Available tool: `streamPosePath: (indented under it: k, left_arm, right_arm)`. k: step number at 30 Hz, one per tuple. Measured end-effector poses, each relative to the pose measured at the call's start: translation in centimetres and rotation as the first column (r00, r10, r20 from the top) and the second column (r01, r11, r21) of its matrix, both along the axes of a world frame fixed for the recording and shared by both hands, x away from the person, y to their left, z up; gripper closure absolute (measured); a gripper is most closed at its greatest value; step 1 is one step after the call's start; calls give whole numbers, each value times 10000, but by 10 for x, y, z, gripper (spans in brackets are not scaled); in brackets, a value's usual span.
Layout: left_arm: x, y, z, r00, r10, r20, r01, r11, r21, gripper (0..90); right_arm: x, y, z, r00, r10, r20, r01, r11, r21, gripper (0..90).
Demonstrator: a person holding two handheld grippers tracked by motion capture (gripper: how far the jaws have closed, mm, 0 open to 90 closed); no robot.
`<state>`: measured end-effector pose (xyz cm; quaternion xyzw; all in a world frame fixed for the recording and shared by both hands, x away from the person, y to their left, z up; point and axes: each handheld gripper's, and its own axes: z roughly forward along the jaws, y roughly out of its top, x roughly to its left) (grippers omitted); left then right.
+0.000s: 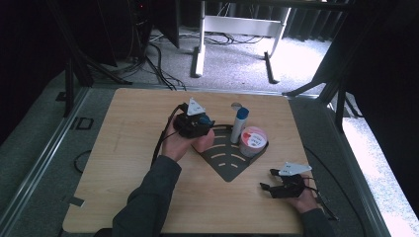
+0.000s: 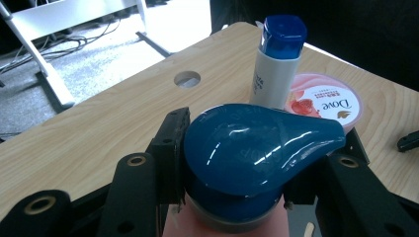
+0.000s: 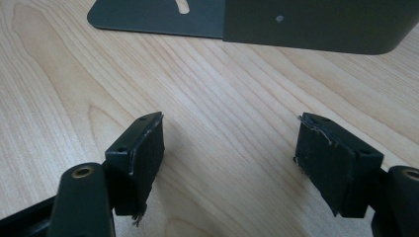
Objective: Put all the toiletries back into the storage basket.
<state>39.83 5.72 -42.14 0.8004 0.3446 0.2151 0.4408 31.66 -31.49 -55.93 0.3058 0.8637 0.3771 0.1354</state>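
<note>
On the left of the high view, the left claw (image 1: 203, 129) is held over the wooden tabletop (image 1: 123, 148), at the near-left edge of a dark fan-shaped rack (image 1: 228, 160) with slots cut in its base. This claw is clenched on a bottle with a dark blue teardrop-shaped cap (image 2: 257, 143): in the left gripper view the black jaws press against both sides of the cap, and a pinkish bottle body shows just beneath it. The person's left hand (image 1: 178, 140) wraps the claw's body, its sleeve coming in from the bottom edge.

Farther right, inside the rack, a white tube with a blue cap (image 1: 239, 123) stands upright. Just beside it, on its right, sits a round pink tub (image 1: 253, 140) with a Dove label on its lid; the two look to be touching or nearly so. A round hole (image 2: 187, 79) in the tabletop lies behind them.

At the right, well apart from the rack, the right claw (image 1: 269, 181) rests low on the tabletop near its front edge. It is released: the right gripper view shows its two pads spread wide with bare wood between them, facing the rack's dark wall (image 3: 316, 27).
</note>
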Motion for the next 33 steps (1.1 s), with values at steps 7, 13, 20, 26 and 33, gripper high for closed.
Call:
streamPosePath:
  k: [7,13,20,26,33]
  left_arm:
    - [1,-4,-2,10000,-30,-11,30,10000,24,529]
    - [2,-8,-4,10000,-26,-5,26,10000,22,530]
    - [4,-12,-5,10000,1,-3,-1,10000,8,530]
    - [6,-15,-6,10000,-12,-28,12,10000,35,530]
    - [8,-21,-6,10000,-52,-25,53,9999,99,530]
  right_arm:
    - [0,0,0,10000,1,-2,-1,10000,-2,265]
    - [0,0,0,10000,0,-4,0,10000,1,265]
    - [0,0,0,10000,1,-2,-1,10000,-3,265]
    - [0,0,0,10000,-2,-5,2,10000,0,264]
    - [0,0,0,10000,0,-5,0,10000,-3,265]
